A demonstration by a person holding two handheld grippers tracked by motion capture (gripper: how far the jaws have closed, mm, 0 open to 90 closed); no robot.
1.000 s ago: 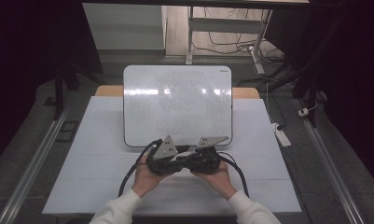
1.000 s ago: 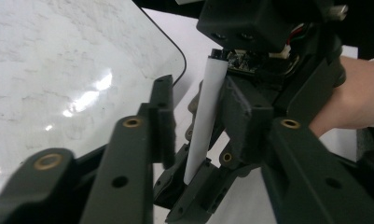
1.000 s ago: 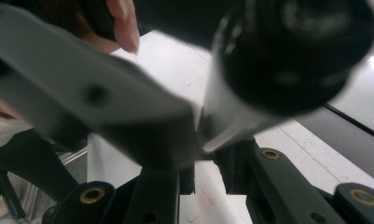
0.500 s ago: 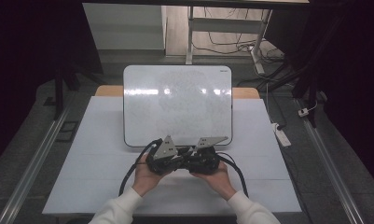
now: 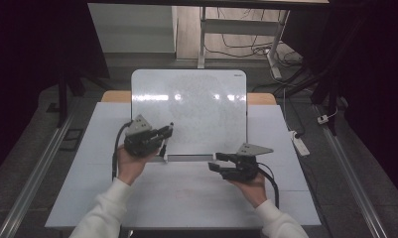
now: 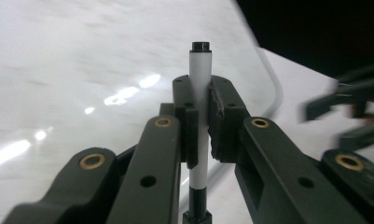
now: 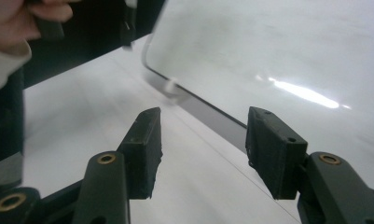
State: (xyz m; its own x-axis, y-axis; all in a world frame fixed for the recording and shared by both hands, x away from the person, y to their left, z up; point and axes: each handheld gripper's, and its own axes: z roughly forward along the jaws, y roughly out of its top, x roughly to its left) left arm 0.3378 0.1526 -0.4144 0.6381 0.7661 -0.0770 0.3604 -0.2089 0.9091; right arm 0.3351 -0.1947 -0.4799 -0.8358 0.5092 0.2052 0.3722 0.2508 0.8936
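A white marker [image 6: 201, 70] with black ends stands clamped between the jaws of my left gripper [image 6: 201, 100]. In the high view my left gripper [image 5: 167, 130] hangs over the lower left corner of the whiteboard [image 5: 189, 106], which lies in the middle of the table. My right gripper [image 5: 217, 162] is open and holds nothing; it sits just off the board's front right edge and points left. In the right gripper view its jaws [image 7: 203, 140] stand wide apart above the table, facing the board's pen ledge [image 7: 208, 114]. The right gripper [image 6: 357, 112] also appears blurred in the left gripper view.
The white table top [image 5: 186, 198] has bare room in front of the board and on both sides. A power strip [image 5: 300, 144] lies on the floor to the right. Metal rails run along both sides of the table, and desk legs with cables stand behind it.
The two grippers were together at the board's front edge. They have now parted: the left went left and up with the marker, and the right went right and back.
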